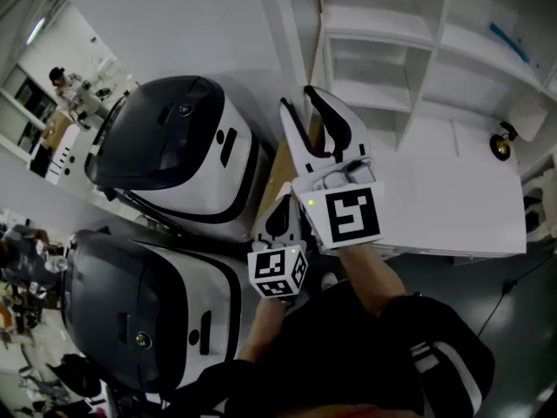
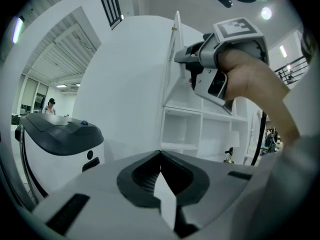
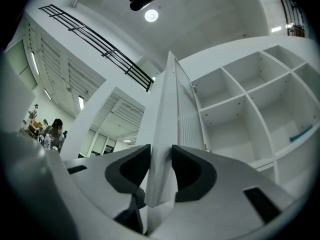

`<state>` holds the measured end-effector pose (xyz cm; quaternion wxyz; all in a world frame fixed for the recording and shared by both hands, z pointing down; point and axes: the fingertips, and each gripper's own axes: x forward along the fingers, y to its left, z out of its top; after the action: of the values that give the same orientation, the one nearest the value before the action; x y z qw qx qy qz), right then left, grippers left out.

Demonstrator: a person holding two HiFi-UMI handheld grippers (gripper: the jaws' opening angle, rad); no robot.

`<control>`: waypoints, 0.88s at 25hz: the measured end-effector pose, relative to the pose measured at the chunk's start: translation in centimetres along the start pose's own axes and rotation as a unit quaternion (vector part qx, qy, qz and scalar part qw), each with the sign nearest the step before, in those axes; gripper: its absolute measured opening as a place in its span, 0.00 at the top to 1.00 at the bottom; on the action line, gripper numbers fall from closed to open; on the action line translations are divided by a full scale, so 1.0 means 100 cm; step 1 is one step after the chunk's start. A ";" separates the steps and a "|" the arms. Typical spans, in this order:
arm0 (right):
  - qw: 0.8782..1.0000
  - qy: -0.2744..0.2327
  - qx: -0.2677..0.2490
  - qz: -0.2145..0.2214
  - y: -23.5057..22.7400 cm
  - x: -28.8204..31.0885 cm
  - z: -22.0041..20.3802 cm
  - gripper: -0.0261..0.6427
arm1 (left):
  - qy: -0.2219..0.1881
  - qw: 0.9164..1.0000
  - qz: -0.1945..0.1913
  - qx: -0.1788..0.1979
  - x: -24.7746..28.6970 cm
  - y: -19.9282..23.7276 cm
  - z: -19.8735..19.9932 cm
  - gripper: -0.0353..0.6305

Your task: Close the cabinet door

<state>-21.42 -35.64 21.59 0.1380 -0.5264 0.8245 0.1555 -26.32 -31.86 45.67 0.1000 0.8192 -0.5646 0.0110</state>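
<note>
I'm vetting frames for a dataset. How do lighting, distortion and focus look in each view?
Head view: white shelves bright, floor dark, straight lines bowed toward the edges. Left gripper view: heavy fisheye with black corners, a ceiling light flares, the left gripper looks slightly soft up close. Right gripper view: the white shelves curve, a round lamp glares, the cabinet door reads clearly.

Cabinet door (image 3: 166, 109) — white, thin flat panel, open, standing upright and edge-on, swung out from the white open-shelf cabinet (image 3: 235, 101); its free edge is clamped between the right gripper (image 3: 161, 156) jaws.
</note>
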 end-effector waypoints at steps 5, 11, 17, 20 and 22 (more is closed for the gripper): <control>1.000 0.003 -0.001 -0.013 -0.004 -0.007 0.003 0.76 | 0.009 1.000 -0.019 0.001 0.003 -0.006 -0.008 0.93; 1.000 0.005 -0.004 -0.025 -0.013 -0.013 0.003 0.78 | 0.012 0.999 -0.037 0.004 0.006 -0.016 -0.011 0.93; 0.999 0.006 0.002 -0.033 -0.027 -0.023 0.007 0.79 | 0.011 0.998 -0.061 0.012 0.010 -0.035 -0.008 0.93; 0.999 0.002 -0.004 -0.045 -0.040 -0.029 0.010 0.80 | 0.013 0.997 -0.068 0.016 0.013 -0.039 -0.011 0.93; 0.999 0.002 -0.008 -0.044 -0.045 -0.033 0.011 0.81 | 0.016 0.997 -0.069 0.016 0.015 -0.040 -0.013 0.93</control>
<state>-15.89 -34.32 21.40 0.1388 -0.5637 0.7994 0.1547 -21.96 -31.69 46.52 0.0964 0.8573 -0.5050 0.0261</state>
